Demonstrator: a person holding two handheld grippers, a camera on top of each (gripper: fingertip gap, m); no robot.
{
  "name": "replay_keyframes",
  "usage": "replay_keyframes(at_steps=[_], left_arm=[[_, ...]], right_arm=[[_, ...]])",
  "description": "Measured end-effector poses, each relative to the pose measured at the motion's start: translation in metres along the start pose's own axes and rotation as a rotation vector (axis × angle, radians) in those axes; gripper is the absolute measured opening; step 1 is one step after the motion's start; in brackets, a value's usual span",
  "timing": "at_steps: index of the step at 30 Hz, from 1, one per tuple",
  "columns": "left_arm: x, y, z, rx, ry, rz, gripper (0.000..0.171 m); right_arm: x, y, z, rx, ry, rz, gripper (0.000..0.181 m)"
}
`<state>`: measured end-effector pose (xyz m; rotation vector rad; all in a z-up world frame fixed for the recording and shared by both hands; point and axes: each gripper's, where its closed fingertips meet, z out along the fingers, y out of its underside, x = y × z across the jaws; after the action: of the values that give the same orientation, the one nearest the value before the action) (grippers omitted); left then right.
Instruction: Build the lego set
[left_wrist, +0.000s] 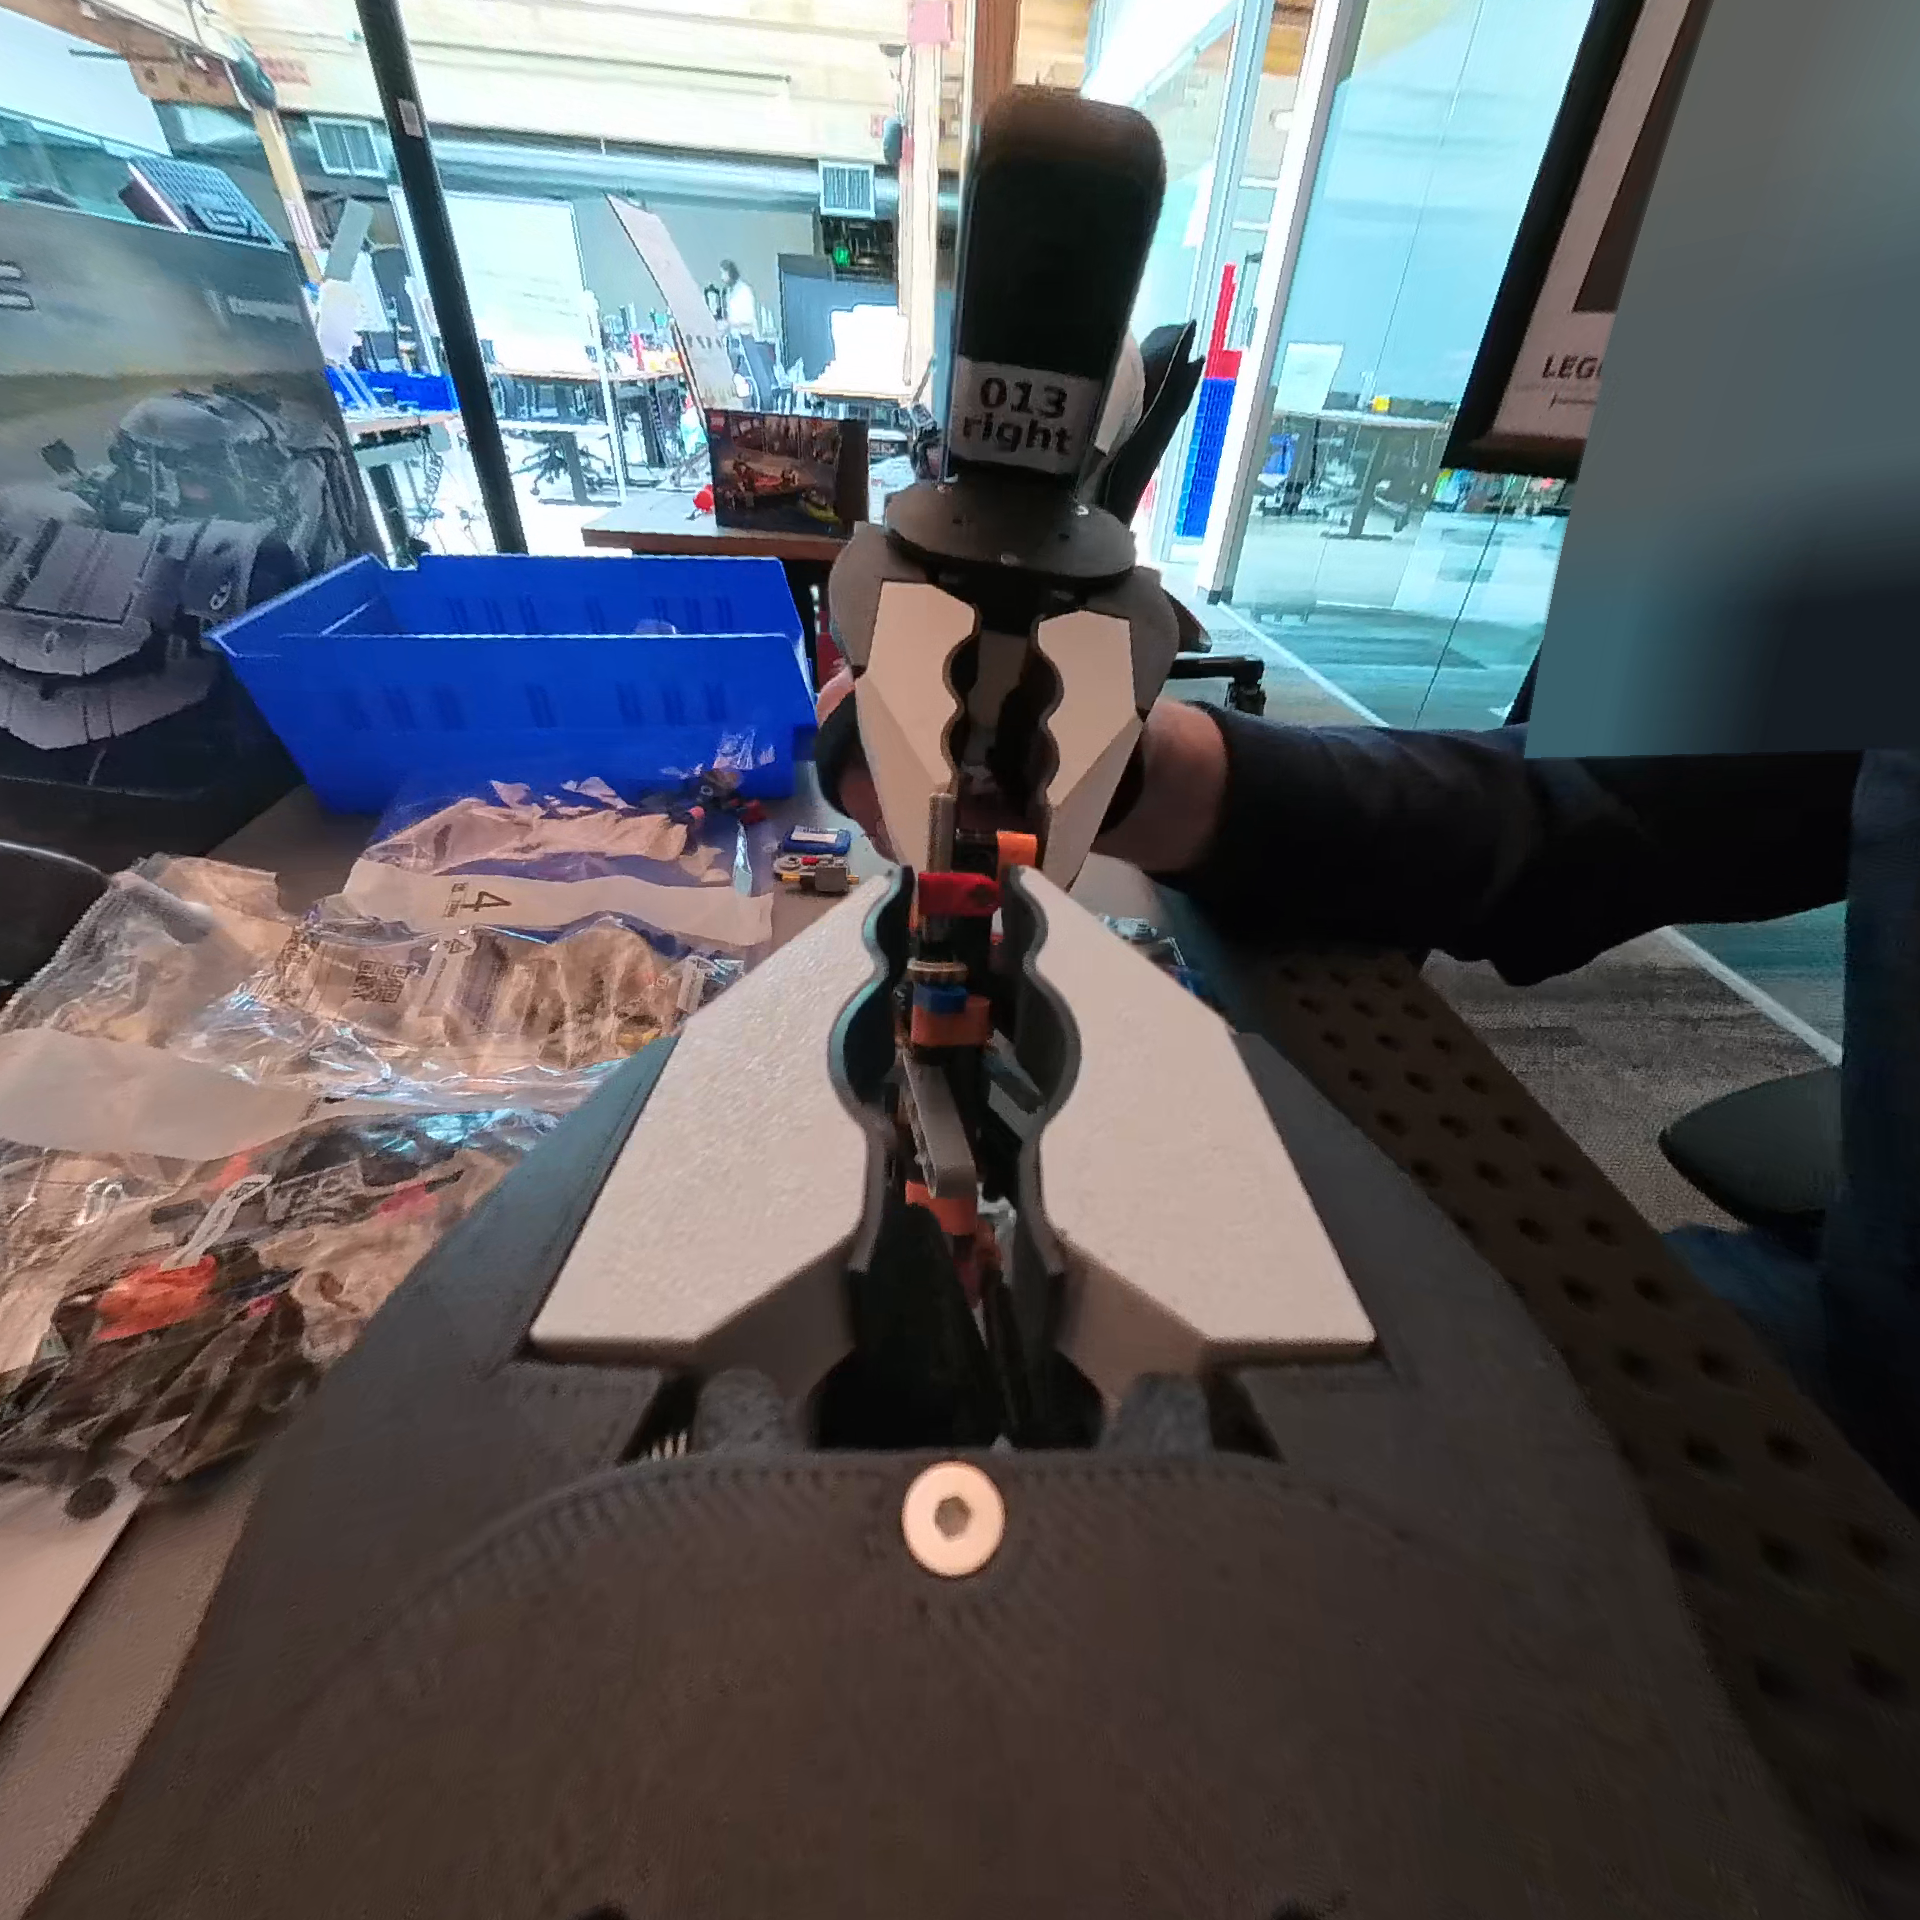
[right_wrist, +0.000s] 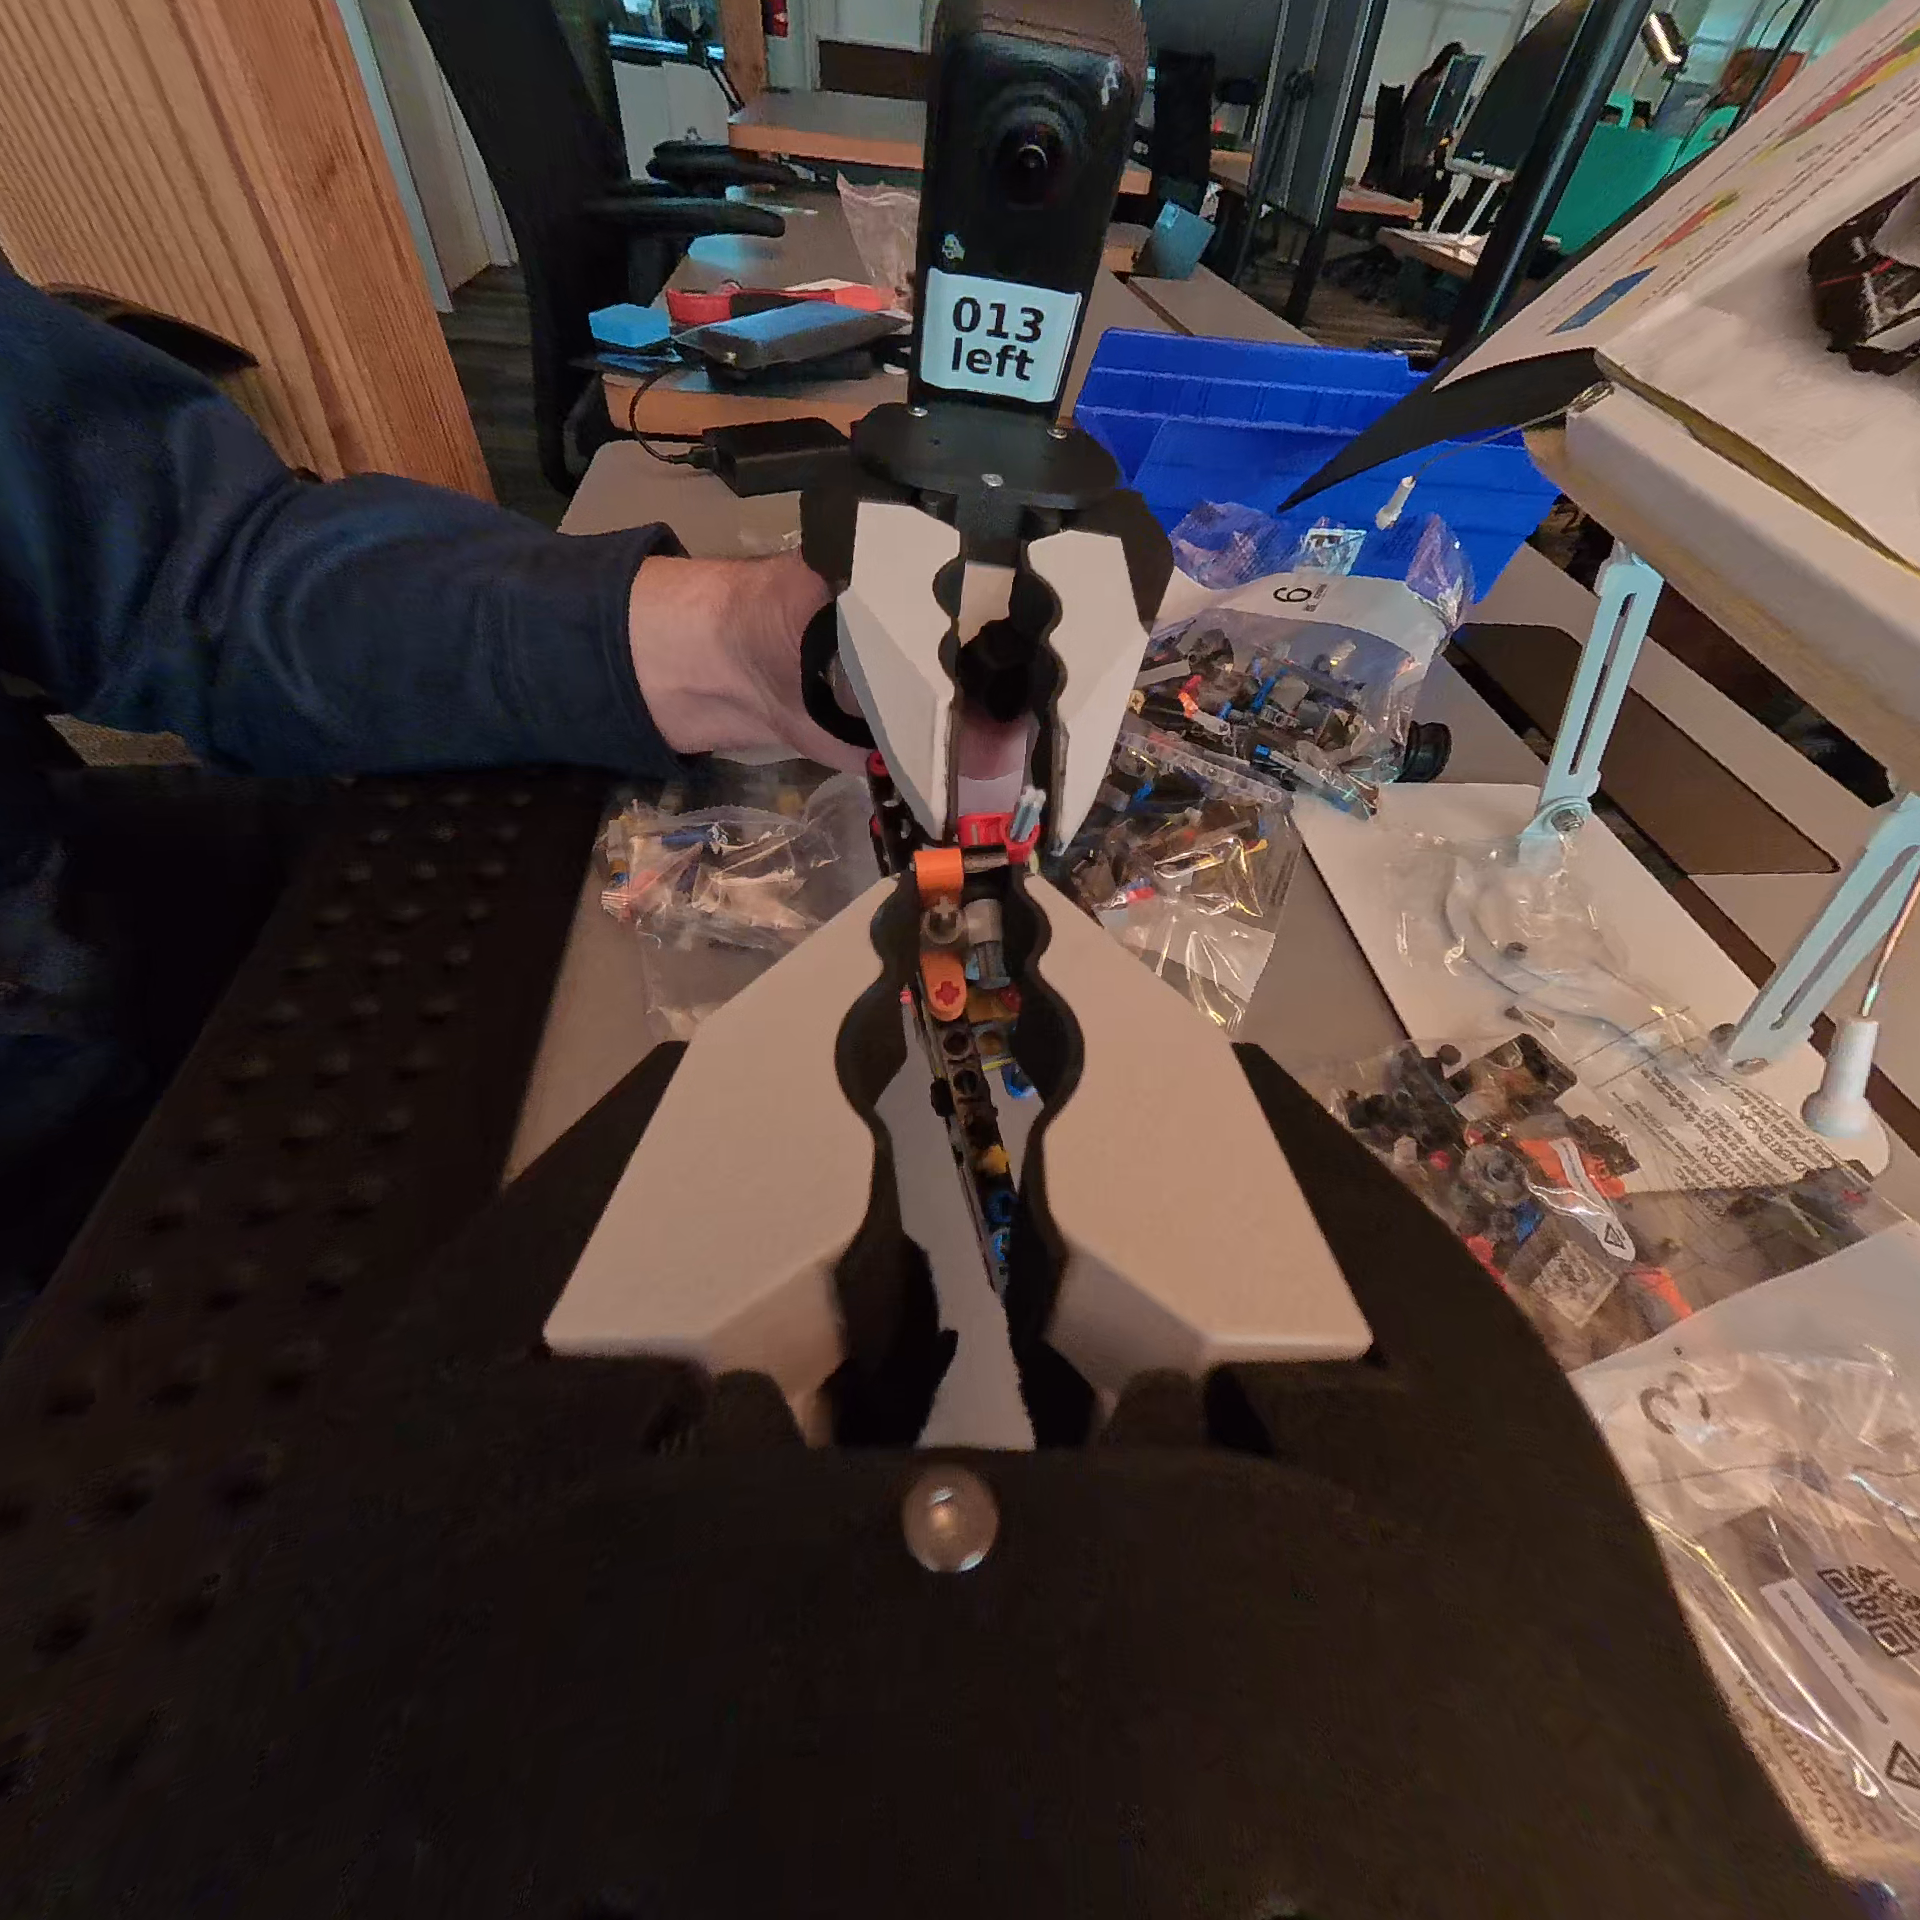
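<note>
A narrow Lego Technic assembly (left_wrist: 940, 997) of black beams with orange, red and blue parts is held in the air between both grippers. My left gripper (left_wrist: 961, 894) is shut on one end of it. My right gripper (right_wrist: 961, 883) is shut on the other end of the assembly (right_wrist: 951, 977). The two grippers face each other tip to tip. The right gripper (left_wrist: 982, 810) shows straight ahead in the left wrist view, and the left gripper (right_wrist: 982, 821) shows straight ahead in the right wrist view. The assembly's lower part is hidden between the fingers.
Clear bags of Lego parts (left_wrist: 468, 966) (right_wrist: 1226, 707) lie on the table. A blue bin (left_wrist: 520, 675) (right_wrist: 1247, 416) stands behind them. A dark Lego box (left_wrist: 135, 468) stands at the left. An open booklet (right_wrist: 1714, 208) rests on a white stand (right_wrist: 1600, 675). A black perforated board (right_wrist: 312, 987) lies below. The tips of both grippers are at nearly the same place.
</note>
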<state>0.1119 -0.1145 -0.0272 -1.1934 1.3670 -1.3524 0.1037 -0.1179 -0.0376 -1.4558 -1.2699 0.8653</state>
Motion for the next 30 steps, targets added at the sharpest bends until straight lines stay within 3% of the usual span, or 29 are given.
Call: replay_keyframes(at_steps=[17, 30], left_arm=[[-0.006, 0.013, 0.000, -0.145, -0.116, 0.178, 0.015], [0.002, 0.017, -0.001, -0.174, -0.063, 0.161, 0.015]], right_arm=[[0.004, 0.007, 0.004, -0.062, 0.054, -0.041, 0.013], [-0.003, 0.014, -0.002, -0.090, 0.001, -0.054, 0.013]])
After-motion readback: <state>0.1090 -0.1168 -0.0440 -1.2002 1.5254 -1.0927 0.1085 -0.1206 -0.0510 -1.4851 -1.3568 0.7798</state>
